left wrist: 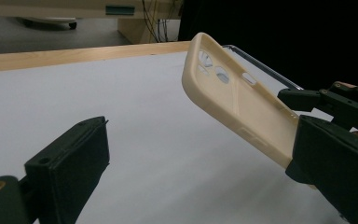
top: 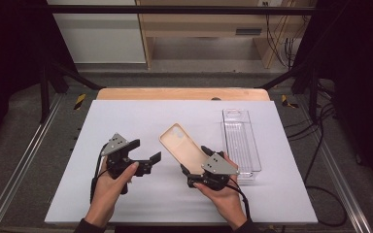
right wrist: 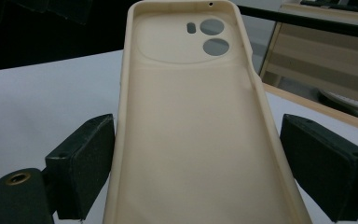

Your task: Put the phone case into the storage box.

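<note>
Right gripper is holding the cream phone case across its lower end, lifted off the white surface; left gripper is waiting open-jawed nearby; clear tray is sitting empty, so placement probably remains.

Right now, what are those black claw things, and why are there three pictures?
A person holds two grippers, tools with two black jaws that pinch. One picture looks down from above the table. The other two come from small cameras riding on each gripper. The right gripper is holding up a cream phone case by its lower end; its jaws sit against both sides. The left gripper is open and holds nothing. On the white table top lies a clear plastic tray, beside the right hand.
</note>
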`<act>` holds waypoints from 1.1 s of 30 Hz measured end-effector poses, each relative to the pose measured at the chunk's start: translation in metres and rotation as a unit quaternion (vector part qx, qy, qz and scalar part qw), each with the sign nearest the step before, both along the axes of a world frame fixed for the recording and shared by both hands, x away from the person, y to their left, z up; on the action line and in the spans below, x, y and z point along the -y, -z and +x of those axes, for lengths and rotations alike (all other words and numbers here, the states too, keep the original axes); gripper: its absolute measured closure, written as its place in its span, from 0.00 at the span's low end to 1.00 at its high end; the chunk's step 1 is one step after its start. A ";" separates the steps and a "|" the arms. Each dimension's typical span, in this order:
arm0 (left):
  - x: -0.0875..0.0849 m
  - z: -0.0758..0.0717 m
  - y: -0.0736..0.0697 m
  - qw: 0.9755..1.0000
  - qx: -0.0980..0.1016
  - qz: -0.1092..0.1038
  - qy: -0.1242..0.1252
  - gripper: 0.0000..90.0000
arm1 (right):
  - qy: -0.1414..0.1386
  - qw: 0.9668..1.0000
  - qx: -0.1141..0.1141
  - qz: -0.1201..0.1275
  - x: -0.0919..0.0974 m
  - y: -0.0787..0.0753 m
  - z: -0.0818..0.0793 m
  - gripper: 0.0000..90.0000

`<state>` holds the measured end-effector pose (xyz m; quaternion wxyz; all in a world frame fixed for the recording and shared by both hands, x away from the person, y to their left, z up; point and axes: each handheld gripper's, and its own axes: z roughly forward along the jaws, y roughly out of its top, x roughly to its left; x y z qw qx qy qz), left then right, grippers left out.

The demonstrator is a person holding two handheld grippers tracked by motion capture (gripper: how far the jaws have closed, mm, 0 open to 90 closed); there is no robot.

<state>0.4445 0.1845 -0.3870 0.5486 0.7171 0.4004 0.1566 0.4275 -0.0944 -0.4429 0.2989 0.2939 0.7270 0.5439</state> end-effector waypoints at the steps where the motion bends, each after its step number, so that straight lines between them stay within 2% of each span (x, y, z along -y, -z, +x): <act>1: 0.003 0.002 -0.001 1.000 0.000 0.000 0.003 0.04 | 0.001 1.000 0.002 0.002 0.001 0.000 0.000 0.14; 6: 0.014 0.010 -0.005 1.000 -0.006 -0.012 0.011 0.06 | 0.005 1.000 0.014 0.010 0.003 -0.002 -0.002 0.14; 12: 0.021 0.018 -0.006 0.999 -0.014 -0.020 0.026 0.16 | 0.013 1.000 0.017 0.014 0.003 0.001 -0.001 0.14; 16: 0.024 0.021 -0.004 0.999 -0.021 -0.012 0.047 0.23 | 0.015 1.000 0.021 0.014 0.003 0.001 -0.002 0.14; 23: 0.025 0.028 0.000 0.998 -0.027 -0.018 0.057 0.32 | 0.016 0.999 0.024 0.017 0.002 0.001 -0.003 0.14; 24: 0.024 0.029 0.000 0.998 -0.029 -0.019 0.059 0.37 | 0.016 0.999 0.025 0.017 0.002 0.002 -0.003 0.14; 26: 0.024 0.031 -0.001 0.998 -0.030 -0.020 0.060 0.39 | 0.016 0.999 0.025 0.016 0.001 0.002 -0.003 0.14; 33: 0.023 0.038 0.002 0.996 -0.050 -0.025 0.066 0.50 | 0.014 0.999 0.024 0.016 0.000 0.003 -0.004 0.13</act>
